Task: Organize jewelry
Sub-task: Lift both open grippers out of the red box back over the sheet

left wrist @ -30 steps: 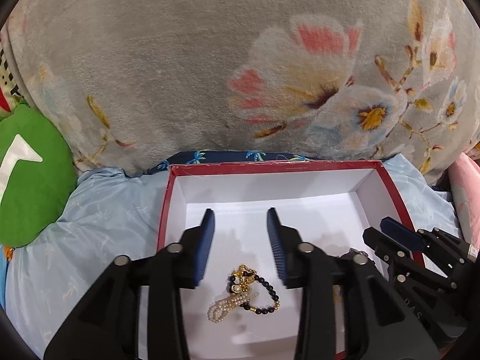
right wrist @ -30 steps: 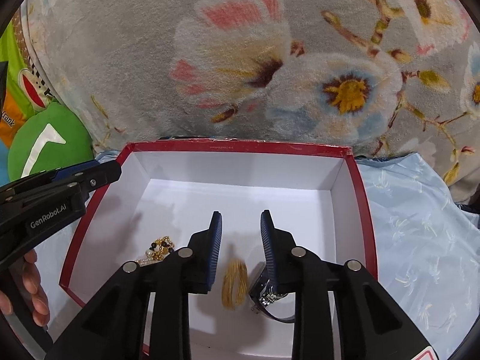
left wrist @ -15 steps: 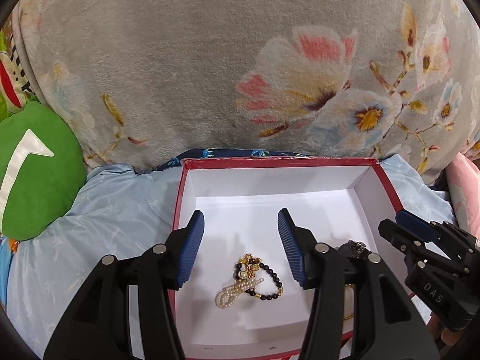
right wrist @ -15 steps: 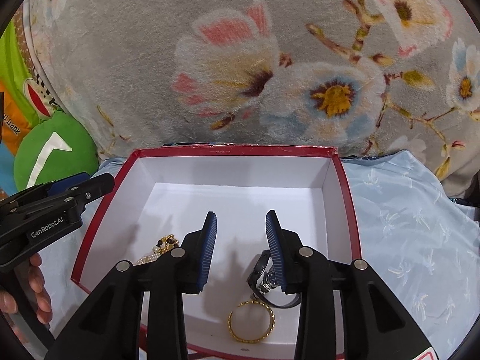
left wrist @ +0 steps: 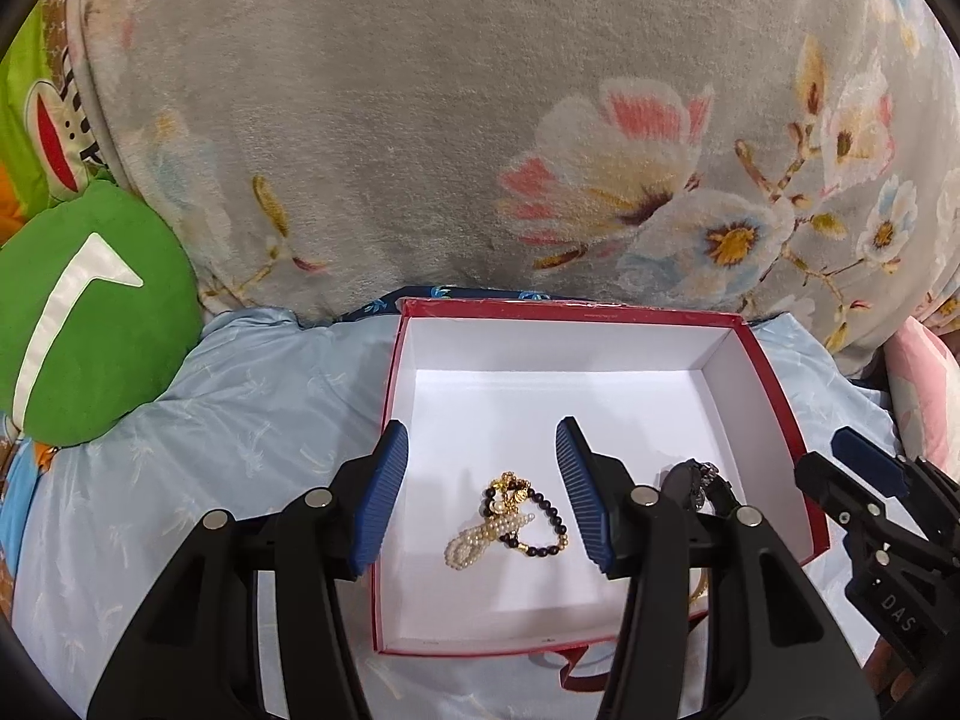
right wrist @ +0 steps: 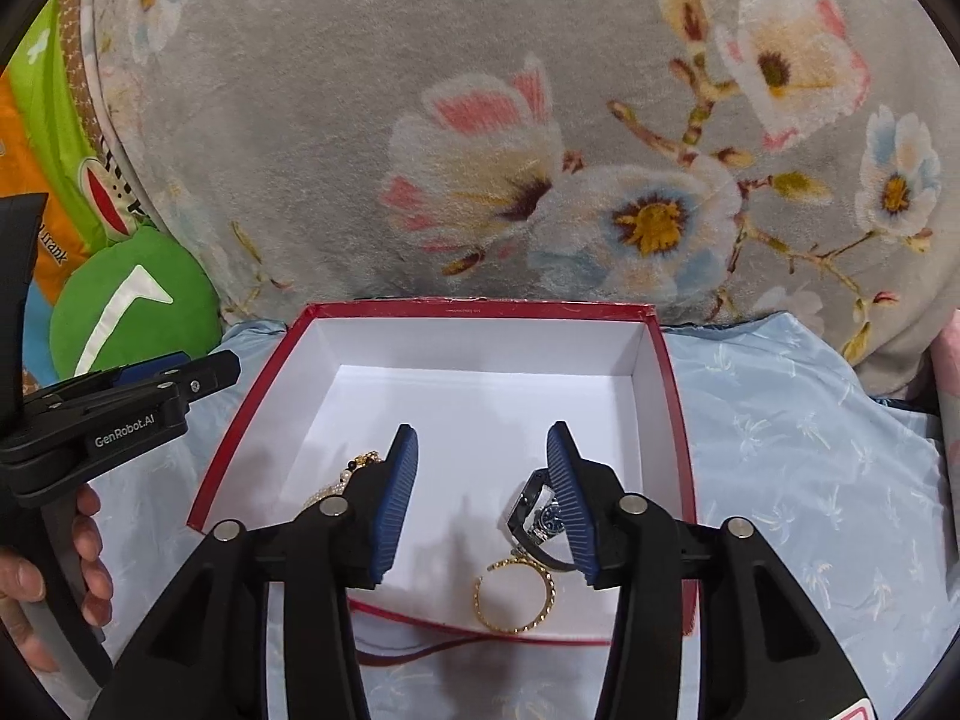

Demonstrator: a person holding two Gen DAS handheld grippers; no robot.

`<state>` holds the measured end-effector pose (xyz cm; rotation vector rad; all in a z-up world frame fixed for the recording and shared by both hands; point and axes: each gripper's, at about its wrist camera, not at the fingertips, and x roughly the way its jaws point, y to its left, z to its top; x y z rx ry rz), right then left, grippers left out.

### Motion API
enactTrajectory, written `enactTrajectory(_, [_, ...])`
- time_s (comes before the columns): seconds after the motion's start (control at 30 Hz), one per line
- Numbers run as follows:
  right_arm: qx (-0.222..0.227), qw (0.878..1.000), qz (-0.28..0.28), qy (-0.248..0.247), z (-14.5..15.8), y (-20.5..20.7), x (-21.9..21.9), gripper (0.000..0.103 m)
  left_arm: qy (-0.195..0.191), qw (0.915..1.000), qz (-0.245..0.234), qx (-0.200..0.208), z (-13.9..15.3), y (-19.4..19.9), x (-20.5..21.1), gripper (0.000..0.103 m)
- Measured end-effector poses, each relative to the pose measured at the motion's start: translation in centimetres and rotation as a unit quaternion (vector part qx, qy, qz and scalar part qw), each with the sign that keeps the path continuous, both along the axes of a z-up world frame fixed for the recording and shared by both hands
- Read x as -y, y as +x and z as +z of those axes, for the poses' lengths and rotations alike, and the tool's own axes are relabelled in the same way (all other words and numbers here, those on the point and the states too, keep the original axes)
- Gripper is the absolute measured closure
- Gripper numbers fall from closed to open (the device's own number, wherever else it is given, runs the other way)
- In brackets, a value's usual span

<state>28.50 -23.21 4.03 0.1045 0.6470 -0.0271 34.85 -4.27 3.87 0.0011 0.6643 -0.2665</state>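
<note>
- Left gripper (left wrist: 483,489): jaws parted and opening, blue ribbed pads clear of everything; nothing between them is gripped.
- Bead and pearl tangle (left wrist: 510,519): gold chain, dark beads and a pearl strand in one heap on the box floor, seen in the gap between the left pads, touching neither.
- Right gripper (right wrist: 483,495): jaws parted and opening, holding nothing; it appears again at the right edge of the left wrist view (left wrist: 864,474).
- Wristwatch (right wrist: 540,519): dark-strapped, blue-faced, tipped on its side on the box floor, seen against the inner face of the right gripper's right-hand pad; contact cannot be told.
- Gold bangle (right wrist: 515,597): an open twisted ring lying flat, just in front of the wristwatch, near the front wall.
- Box (left wrist: 774,384): red outside, white inside, open-topped; all the jewelry lies in its near half.
- Hand (right wrist: 54,564): at the left edge of the right wrist view, wrapped on the left gripper's handle.
- Bedsheet (left wrist: 240,420): pale blue, under the box.
- Floral blanket (left wrist: 420,120): grey, rising behind the box.
- Green cushion (left wrist: 78,330): left of the box, apart from it.
</note>
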Motion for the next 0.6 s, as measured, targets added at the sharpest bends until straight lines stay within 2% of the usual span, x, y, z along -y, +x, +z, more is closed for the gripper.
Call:
enactTrajectory(0.07, [0.004, 1.0, -0.003, 0.002, 0.3, -1.1, 0.0, 0.051, 0.003, 1.0, 0.004, 0.003, 0.1, -0.9, -0.2, 0.041])
enactTrajectory(0.33, [0.009, 1.0, -0.011, -0.009, 0.3, -7.1, -0.3, 0.044, 0.013, 0.9998, 0.011, -0.006, -0.7, -5.1, -1.4, 0.038])
enactTrajectory(0.47, [-0.004, 1.0, -0.014, -0.016, -1.1, -10.7, -0.5, 0.039, 0.016, 0.9996, 0.017, -0.017, -2.2, -8.2, -2.6, 0.021])
enactTrajectory(0.53, [-0.017, 1.0, -0.015, -0.009, -2.2, -12.5, -0.5, 0.035, 0.024, 0.9992, 0.022, -0.025, -3.3, -9.8, -3.2, 0.016])
enactTrajectory(0.6, [-0.034, 0.999, -0.012, -0.007, -3.6, -14.2, -0.7, 0.034, 0.033, 0.9986, 0.025, -0.032, -4.6, -11.5, -3.7, 0.015])
